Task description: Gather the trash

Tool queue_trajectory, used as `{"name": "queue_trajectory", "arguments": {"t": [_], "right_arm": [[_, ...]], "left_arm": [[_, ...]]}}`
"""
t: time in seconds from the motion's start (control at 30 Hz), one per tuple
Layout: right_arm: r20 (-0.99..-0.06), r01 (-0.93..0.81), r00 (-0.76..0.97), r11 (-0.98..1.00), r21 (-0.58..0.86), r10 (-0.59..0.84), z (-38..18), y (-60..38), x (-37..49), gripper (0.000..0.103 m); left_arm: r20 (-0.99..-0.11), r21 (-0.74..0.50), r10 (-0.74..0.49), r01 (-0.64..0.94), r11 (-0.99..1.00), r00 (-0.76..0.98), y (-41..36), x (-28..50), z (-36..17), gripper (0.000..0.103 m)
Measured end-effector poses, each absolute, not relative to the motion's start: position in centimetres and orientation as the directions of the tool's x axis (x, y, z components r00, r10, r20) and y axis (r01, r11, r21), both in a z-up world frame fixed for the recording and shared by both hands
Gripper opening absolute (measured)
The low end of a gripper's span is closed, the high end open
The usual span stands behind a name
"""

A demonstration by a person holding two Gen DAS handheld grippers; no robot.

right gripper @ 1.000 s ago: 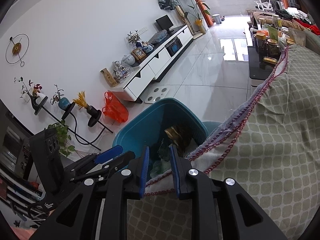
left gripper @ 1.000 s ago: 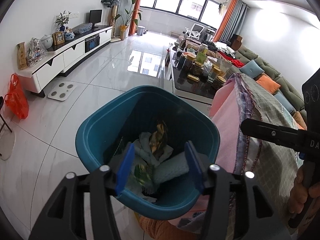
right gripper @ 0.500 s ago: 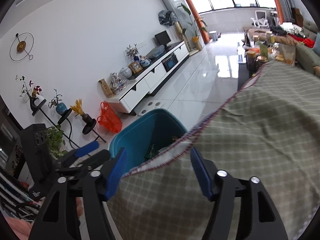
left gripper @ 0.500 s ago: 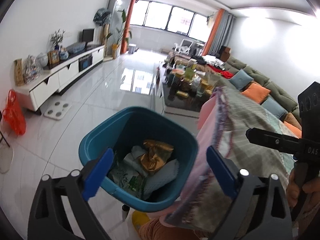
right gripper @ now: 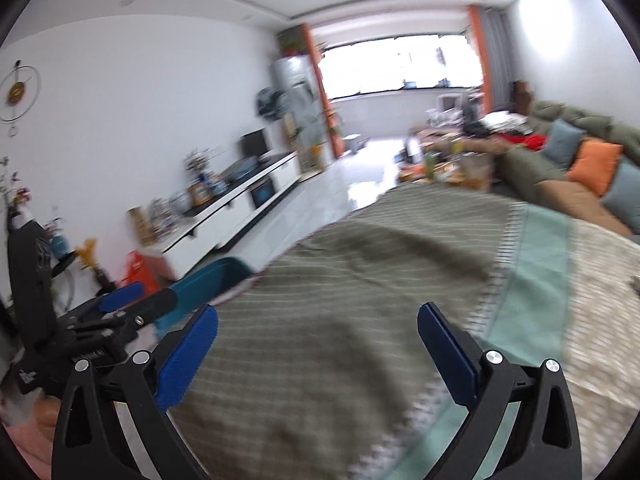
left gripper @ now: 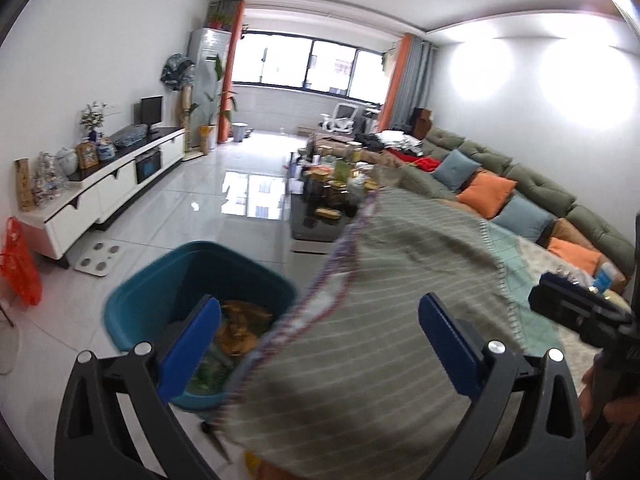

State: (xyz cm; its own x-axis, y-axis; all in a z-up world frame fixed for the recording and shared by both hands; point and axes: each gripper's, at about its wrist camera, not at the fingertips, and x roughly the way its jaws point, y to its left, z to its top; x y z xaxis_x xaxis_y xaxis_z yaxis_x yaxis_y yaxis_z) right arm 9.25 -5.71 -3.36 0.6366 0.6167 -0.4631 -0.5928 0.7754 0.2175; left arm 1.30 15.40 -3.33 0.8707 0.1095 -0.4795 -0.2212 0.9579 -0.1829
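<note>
A teal bin (left gripper: 192, 276) stands on the floor at the lower left and holds a golden wrapper (left gripper: 240, 320) and other crumpled trash. Its rim (right gripper: 216, 276) shows small in the right wrist view. A green-grey checked cloth (left gripper: 400, 280) with a stitched edge hangs beside the bin and hides its right side. My left gripper (left gripper: 318, 304) is open above the bin's edge and the cloth, pressing on nothing. My right gripper (right gripper: 318, 312) hovers over the cloth (right gripper: 360, 280); its jaws are opening, and the cloth lies below them untouched.
A dark coffee table (left gripper: 320, 224) crowded with jars stands beyond the cloth. A green sofa (left gripper: 540, 196) with cushions runs along the right. A white TV cabinet (left gripper: 100, 196), an orange bag (left gripper: 20, 268) and a floor scale (left gripper: 100, 256) line the left wall.
The right gripper let go of the cloth's stitched edge and opened wide. The left gripper opened too. Both drew back and up from the bin, and the cloth now covers more of it.
</note>
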Motion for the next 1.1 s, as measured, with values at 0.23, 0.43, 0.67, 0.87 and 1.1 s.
{"name": "queue_trajectory", "arguments": {"t": [0.23, 0.43, 0.67, 0.87, 1.1], "right_arm": [[-0.363, -0.427, 0.819, 0.895, 0.130, 0.444, -2.7, -12.3, 6.8, 0.099], [-0.297, -0.308, 0.898, 0.946, 0.100, 0.324, -2.8, -16.0, 5.1, 0.099], [-0.281, -0.185, 0.937, 0.978, 0.100, 0.206, -3.0, -18.8, 3.6, 0.099], [-0.270, -0.161, 0.945, 0.982, 0.103, 0.183, -2.9, -19.5, 2.8, 0.099], [-0.265, -0.157, 0.948, 0.983, 0.091, 0.176, -2.9, -19.5, 2.6, 0.099]], "left_arm": [[-0.391, -0.139, 0.070, -0.135, 0.981, 0.918, 10.0, 1.8, -1.8, 0.099], [-0.336, -0.083, 0.045, -0.077, 0.994, 0.941, 5.8, 1.7, -1.2, 0.100], [-0.287, -0.033, 0.019, -0.030, 0.999, 0.958, 2.3, 1.7, -1.0, 0.100], [-0.267, -0.018, -0.001, -0.004, 1.000, 0.964, 0.7, 1.9, -1.1, 0.100], [-0.258, -0.009, 0.005, -0.008, 1.000, 0.966, 0.0, 1.7, -1.5, 0.100]]}}
